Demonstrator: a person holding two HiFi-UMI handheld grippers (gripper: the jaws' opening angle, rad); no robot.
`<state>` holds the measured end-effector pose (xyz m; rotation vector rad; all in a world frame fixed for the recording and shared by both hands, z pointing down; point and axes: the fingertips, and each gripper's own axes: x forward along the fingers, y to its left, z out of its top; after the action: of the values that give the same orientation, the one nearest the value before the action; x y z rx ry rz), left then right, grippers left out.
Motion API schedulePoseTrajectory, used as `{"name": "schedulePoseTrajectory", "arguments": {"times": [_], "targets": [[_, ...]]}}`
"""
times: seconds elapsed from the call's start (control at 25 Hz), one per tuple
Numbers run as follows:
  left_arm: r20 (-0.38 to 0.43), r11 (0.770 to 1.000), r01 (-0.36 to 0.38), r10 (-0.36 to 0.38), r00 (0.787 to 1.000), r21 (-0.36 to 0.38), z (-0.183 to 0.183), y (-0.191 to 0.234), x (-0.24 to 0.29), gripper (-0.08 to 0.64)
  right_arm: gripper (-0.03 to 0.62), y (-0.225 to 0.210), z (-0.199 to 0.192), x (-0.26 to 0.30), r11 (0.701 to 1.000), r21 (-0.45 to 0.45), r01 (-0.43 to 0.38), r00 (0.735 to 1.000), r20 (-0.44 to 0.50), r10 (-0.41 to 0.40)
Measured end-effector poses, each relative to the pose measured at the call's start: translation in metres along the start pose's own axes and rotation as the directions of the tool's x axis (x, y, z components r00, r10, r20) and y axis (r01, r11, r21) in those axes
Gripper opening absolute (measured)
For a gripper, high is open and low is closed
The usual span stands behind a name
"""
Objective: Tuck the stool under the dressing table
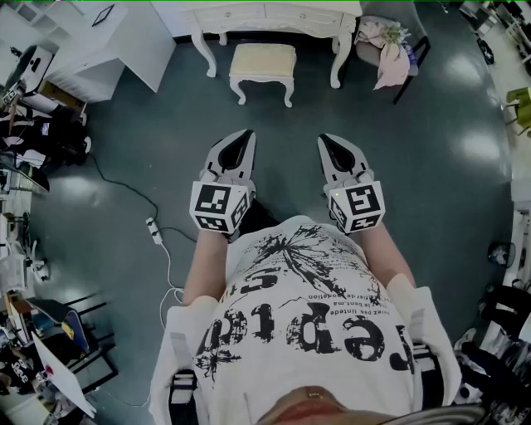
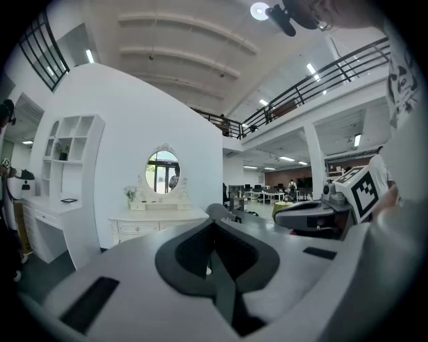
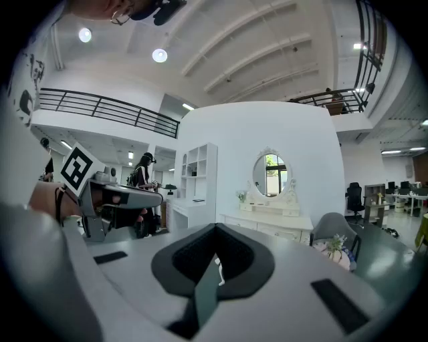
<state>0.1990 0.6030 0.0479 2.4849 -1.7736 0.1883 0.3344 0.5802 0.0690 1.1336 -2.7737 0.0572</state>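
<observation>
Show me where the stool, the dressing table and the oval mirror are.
stool [image 1: 262, 60], head view, on its cushioned seat.
dressing table [image 1: 274, 15], head view, on its drawer front.
oval mirror [image 3: 269, 174], right gripper view, on the glass.

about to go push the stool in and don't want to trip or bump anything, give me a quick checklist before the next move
1. Stool upright, facing the dressing table, not yet tucked: ok.
2. Stool lined up between the table's front legs: ok, as far as the head view shows.
3. Floor between person and stool free: ok; the power strip lies off to the left.
4. Left gripper and right gripper ready to grasp: not ok, both shut, empty.
5. Chair apart from the stool: ok.
6. Space under the table free: cannot tell, the tabletop hides it.
</observation>
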Motion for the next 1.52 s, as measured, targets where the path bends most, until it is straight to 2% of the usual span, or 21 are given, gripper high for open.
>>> {"name": "schedulePoseTrajectory", "arguments": {"times": [0.56,0.8,0.92,1.16,1.28,1.52], "targets": [[-0.011,0.999,-0.004,0.003,1.000,-0.044,-0.010,0.011,0.005,0.020,0.018,0.003,-0.010,0.009,0.998,0.056,0.012,1.000,-0.026,-0.011],[-0.079,0.997,-0.009,0.003,0.997,-0.079,-0.044,0.035,0.012,0.020,0.018,0.002,-0.039,0.040,0.993,0.111,0.029,0.996,-0.085,-0.020],[-0.118,0.993,-0.032,0.019,0.993,-0.110,-0.061,0.066,0.021,0.020,0.018,0.001,-0.049,0.070,0.989,0.141,0.038,0.992,-0.123,-0.020],[-0.123,0.988,-0.050,0.032,0.992,-0.145,-0.063,0.160,0.067,0.020,0.018,-0.012,-0.043,0.166,0.988,0.138,0.066,0.986,-0.158,-0.044],[-0.136,0.986,-0.036,0.013,0.991,-0.165,-0.063,0.212,0.096,0.020,0.018,-0.017,-0.035,0.219,0.986,0.137,0.096,0.982,-0.177,-0.071],[-0.170,0.989,0.024,-0.049,0.984,-0.148,-0.057,0.302,0.152,0.020,0.018,-0.023,-0.027,0.314,0.978,0.137,0.160,0.967,-0.220,-0.128]]}}
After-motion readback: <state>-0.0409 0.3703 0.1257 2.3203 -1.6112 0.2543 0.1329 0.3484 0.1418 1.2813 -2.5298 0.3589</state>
